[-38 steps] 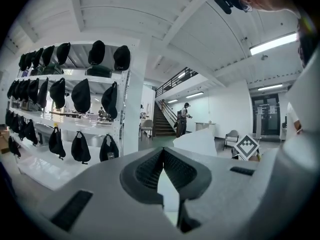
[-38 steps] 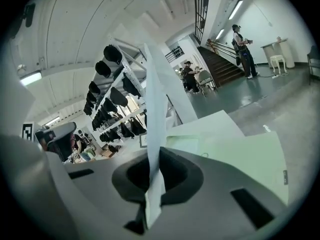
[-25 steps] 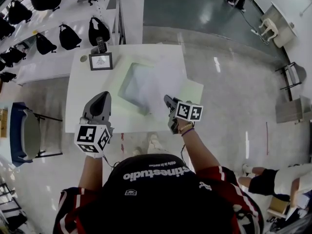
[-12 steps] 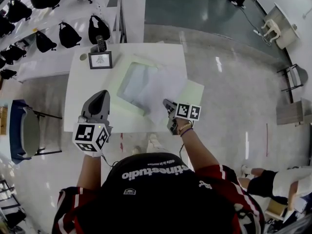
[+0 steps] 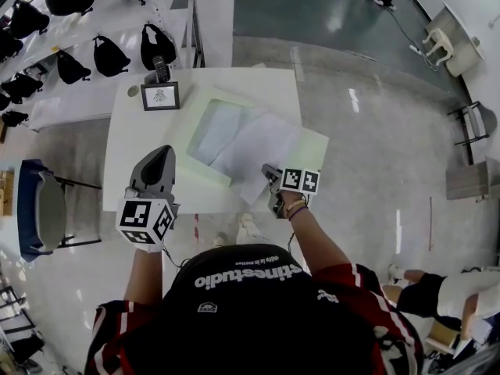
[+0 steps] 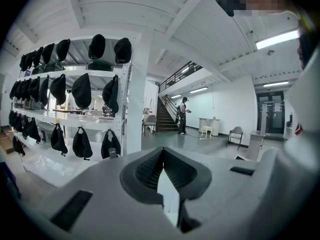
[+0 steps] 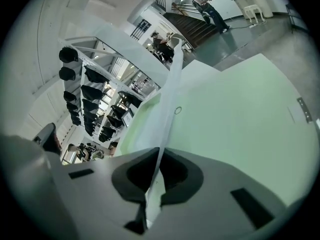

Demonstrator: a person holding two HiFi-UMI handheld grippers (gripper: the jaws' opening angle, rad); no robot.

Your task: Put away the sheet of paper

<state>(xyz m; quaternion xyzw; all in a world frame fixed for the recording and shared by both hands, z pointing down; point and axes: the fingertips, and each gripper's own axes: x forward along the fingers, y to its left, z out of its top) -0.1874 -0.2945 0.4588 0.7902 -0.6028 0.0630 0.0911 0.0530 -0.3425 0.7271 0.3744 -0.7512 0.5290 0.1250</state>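
Paper first: the sheet of paper (image 5: 262,151) is pinched by its near corner in my right tool (image 5: 269,174), whose pads are pressed together on it. In the right gripper view the sheet (image 7: 167,99) comes up out of that tool (image 7: 156,156) almost edge-on, a thin white strip running away from me over the pale green folder (image 7: 240,114). From the head view, the rest of the sheet spreads out ahead and to the left of the tool. It is draped across the middle and near side of the open folder (image 5: 312,143), and its far part reaches toward the folder's bluish-grey recess. The folder lies on the white bench (image 5: 125,155), and my right tool sits close to the bench's near edge. It is tipped forward and down, with its marker cube (image 5: 301,180) behind it and my wrist, which wears a bracelet (image 5: 297,207), just behind the cube. My right arm reaches out from my shoulder toward the bench. My left tool (image 5: 160,156) is held well apart from the sheet, over the near left part of the bench. It points away from me about level, its pads (image 6: 145,171) closed to a point with nothing between them. Farther out, a small framed picture (image 5: 161,97) stands at the bench's far left. Shelves of black bags and caps (image 6: 82,89) stand beyond it.
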